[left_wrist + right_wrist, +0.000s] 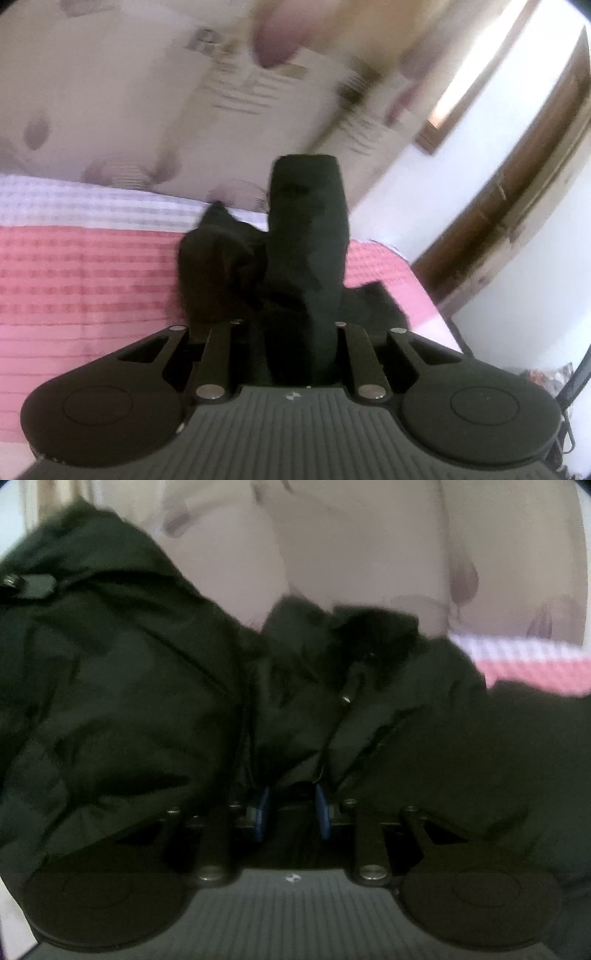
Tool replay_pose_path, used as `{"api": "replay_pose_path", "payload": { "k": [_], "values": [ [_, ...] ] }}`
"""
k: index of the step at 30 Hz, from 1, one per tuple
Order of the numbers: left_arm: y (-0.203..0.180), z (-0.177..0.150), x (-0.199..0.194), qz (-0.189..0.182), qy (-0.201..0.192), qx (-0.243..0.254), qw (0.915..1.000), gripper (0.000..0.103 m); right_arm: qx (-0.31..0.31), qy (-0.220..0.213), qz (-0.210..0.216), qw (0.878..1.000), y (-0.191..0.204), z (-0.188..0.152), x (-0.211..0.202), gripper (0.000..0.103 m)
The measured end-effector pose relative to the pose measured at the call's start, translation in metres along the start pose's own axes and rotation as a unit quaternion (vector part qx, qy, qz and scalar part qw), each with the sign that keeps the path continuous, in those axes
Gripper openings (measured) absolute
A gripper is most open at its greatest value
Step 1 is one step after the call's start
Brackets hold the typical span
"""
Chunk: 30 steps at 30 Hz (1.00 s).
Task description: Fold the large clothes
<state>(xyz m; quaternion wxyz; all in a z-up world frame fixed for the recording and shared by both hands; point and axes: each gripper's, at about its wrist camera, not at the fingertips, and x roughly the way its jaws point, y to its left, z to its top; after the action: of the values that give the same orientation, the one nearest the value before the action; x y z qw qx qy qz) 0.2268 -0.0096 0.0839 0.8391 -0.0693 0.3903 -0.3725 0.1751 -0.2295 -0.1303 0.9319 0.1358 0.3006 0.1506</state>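
This is a bedroom in a home. There is a bed with a pink blanket [92, 277], a flowery sheet [110, 92] and a brown wooden door [517, 192].

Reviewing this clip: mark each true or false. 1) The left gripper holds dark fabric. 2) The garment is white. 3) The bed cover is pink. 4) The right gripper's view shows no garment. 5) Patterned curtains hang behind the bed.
1) True: the left gripper is shut on a bunch of the dark jacket.
2) False: it is black or very dark green.
3) True: the pink bed cover has a white band along its far edge.
4) False: the jacket fills most of that view, bunched between the right gripper's blue pads.
5) True: the beige curtains have a leaf print.
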Motion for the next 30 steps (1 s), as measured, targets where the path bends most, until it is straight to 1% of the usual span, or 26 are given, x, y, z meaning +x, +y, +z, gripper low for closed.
{"api": "replay_pose_path", "payload": {
  "k": [3, 4, 8, 10, 12, 14, 17, 19, 21, 22, 23, 25, 26, 27, 28, 29, 30],
  "values": [
    [-0.054, 0.005, 0.023, 0.010, 0.021, 0.019, 0.9996, 0.020, 0.051, 0.002, 0.033, 0.998, -0.017, 0.001, -0.001, 0.026],
    [-0.069, 0.005, 0.031, 0.008, 0.025, 0.019, 0.9995, 0.020, 0.065, 0.002, 0.042, 0.997, -0.021, 0.001, -0.001, 0.026],
    [-0.112, -0.002, 0.068, 0.007, 0.046, 0.016, 0.9988, 0.020, 0.120, 0.004, 0.082, 0.989, -0.039, -0.003, -0.004, 0.026],
    [-0.125, -0.008, 0.086, 0.002, 0.050, -0.001, 0.9988, 0.020, 0.147, 0.005, 0.102, 0.984, -0.048, -0.004, -0.007, 0.026],
    [-0.130, -0.015, 0.101, -0.004, 0.047, -0.022, 0.9986, 0.020, 0.173, 0.006, 0.122, 0.977, -0.056, -0.005, -0.012, 0.026],
    [-0.130, -0.022, 0.113, -0.015, 0.041, -0.055, 0.9975, 0.020, 0.204, 0.002, 0.146, 0.968, -0.068, -0.006, -0.023, 0.026],
    [-0.128, -0.034, 0.126, -0.031, 0.022, -0.098, 0.9944, 0.020, 0.229, -0.026, 0.159, 0.960, -0.084, -0.015, -0.054, 0.026],
    [-0.121, -0.044, 0.136, -0.060, 0.000, -0.146, 0.9876, 0.020, 0.245, -0.050, 0.173, 0.953, -0.099, -0.026, -0.080, 0.026],
    [-0.118, -0.052, 0.149, -0.076, -0.009, -0.163, 0.9837, 0.020, 0.260, -0.074, 0.188, 0.944, -0.113, -0.038, -0.104, 0.030],
    [-0.114, -0.060, 0.157, -0.094, -0.019, -0.180, 0.9790, 0.023, 0.265, -0.085, 0.191, 0.942, -0.119, -0.044, -0.116, 0.035],
    [-0.109, -0.067, 0.164, -0.118, -0.025, -0.200, 0.9722, 0.028, 0.267, -0.095, 0.190, 0.940, -0.124, -0.050, -0.129, 0.040],
    [-0.099, -0.080, 0.180, -0.156, -0.034, -0.233, 0.9592, 0.030, 0.269, -0.109, 0.189, 0.938, -0.134, -0.057, -0.145, 0.042],
    [-0.096, -0.086, 0.187, -0.168, -0.046, -0.241, 0.9548, 0.033, 0.272, -0.116, 0.187, 0.937, -0.138, -0.062, -0.154, 0.043],
    [-0.092, -0.094, 0.195, -0.195, -0.062, -0.249, 0.9466, 0.037, 0.279, -0.121, 0.185, 0.934, -0.142, -0.066, -0.161, 0.045],
    [-0.087, -0.101, 0.201, -0.225, -0.076, -0.261, 0.9357, 0.042, 0.286, -0.126, 0.184, 0.932, -0.146, -0.069, -0.166, 0.056],
    [-0.082, -0.109, 0.208, -0.259, -0.093, -0.277, 0.9206, 0.042, 0.290, -0.134, 0.190, 0.928, -0.151, -0.073, -0.172, 0.069],
    [-0.077, -0.118, 0.214, -0.296, -0.115, -0.295, 0.9011, 0.042, 0.294, -0.142, 0.198, 0.924, -0.153, -0.077, -0.176, 0.073]
  ]
}}
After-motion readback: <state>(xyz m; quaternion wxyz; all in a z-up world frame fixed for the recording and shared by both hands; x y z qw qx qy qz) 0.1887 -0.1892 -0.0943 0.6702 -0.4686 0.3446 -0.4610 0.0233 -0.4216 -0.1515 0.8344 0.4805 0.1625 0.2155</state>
